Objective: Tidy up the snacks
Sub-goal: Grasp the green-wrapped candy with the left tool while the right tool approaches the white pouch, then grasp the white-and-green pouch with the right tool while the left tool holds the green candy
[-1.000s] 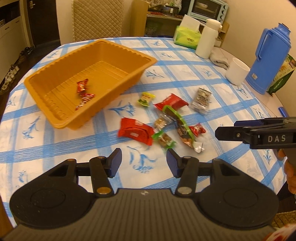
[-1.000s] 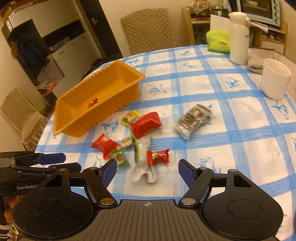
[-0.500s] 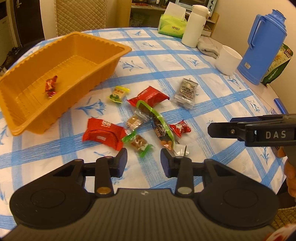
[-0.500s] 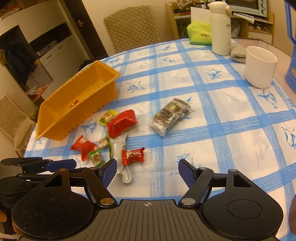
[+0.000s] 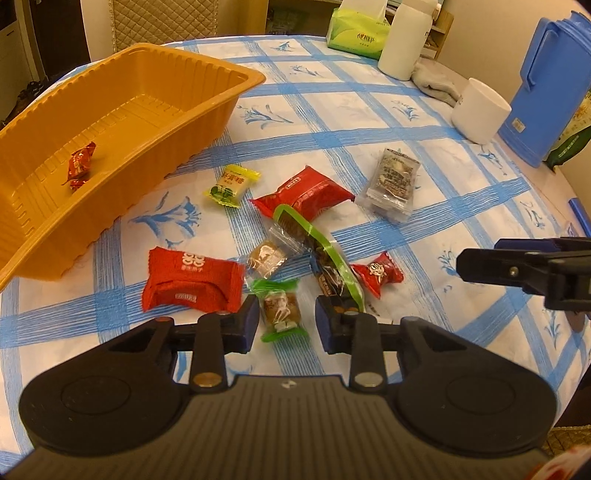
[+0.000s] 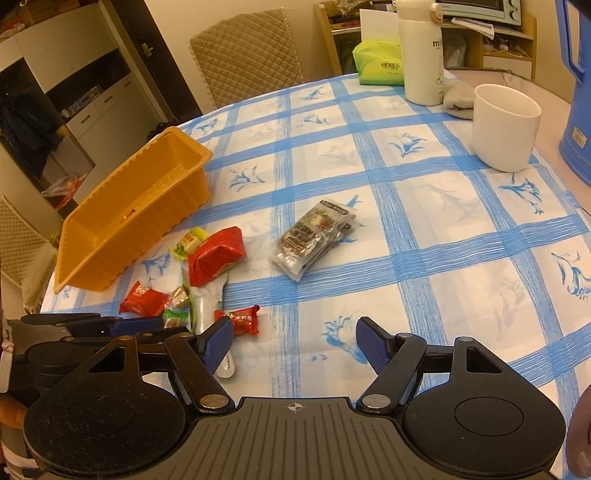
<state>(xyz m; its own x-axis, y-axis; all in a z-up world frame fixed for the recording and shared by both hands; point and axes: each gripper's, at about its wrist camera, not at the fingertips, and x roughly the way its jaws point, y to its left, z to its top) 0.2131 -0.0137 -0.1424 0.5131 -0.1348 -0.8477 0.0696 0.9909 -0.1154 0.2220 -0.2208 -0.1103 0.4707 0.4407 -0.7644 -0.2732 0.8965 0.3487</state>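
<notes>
An orange tray (image 5: 236, 74) stands at the left of the table with one red candy (image 5: 79, 166) inside. Several wrapped snacks lie beside it. My left gripper (image 5: 286, 321) is low over the pile and its jaws are closing. A green-wrapped candy (image 5: 280, 308) lies between them, and the pads do not visibly press it. A red packet (image 5: 192, 280) lies just left of it, and a long green-edged packet (image 5: 325, 254) just right. My right gripper (image 6: 293, 332) hangs open over bare cloth, with a small red candy (image 6: 238, 321) by its left finger.
A clear packet (image 6: 314, 232) lies apart from the pile, toward the table's middle. At the back right stand a white cup (image 5: 480, 110), a blue thermos jug (image 5: 546, 85), a white bottle (image 5: 402, 40), a tissue pack (image 5: 358, 33) and a grey cloth (image 5: 436, 85).
My left gripper has come forward and down onto the snack pile, and its jaws have narrowed around the green-wrapped candy. The right gripper has drifted slightly and stayed open.
</notes>
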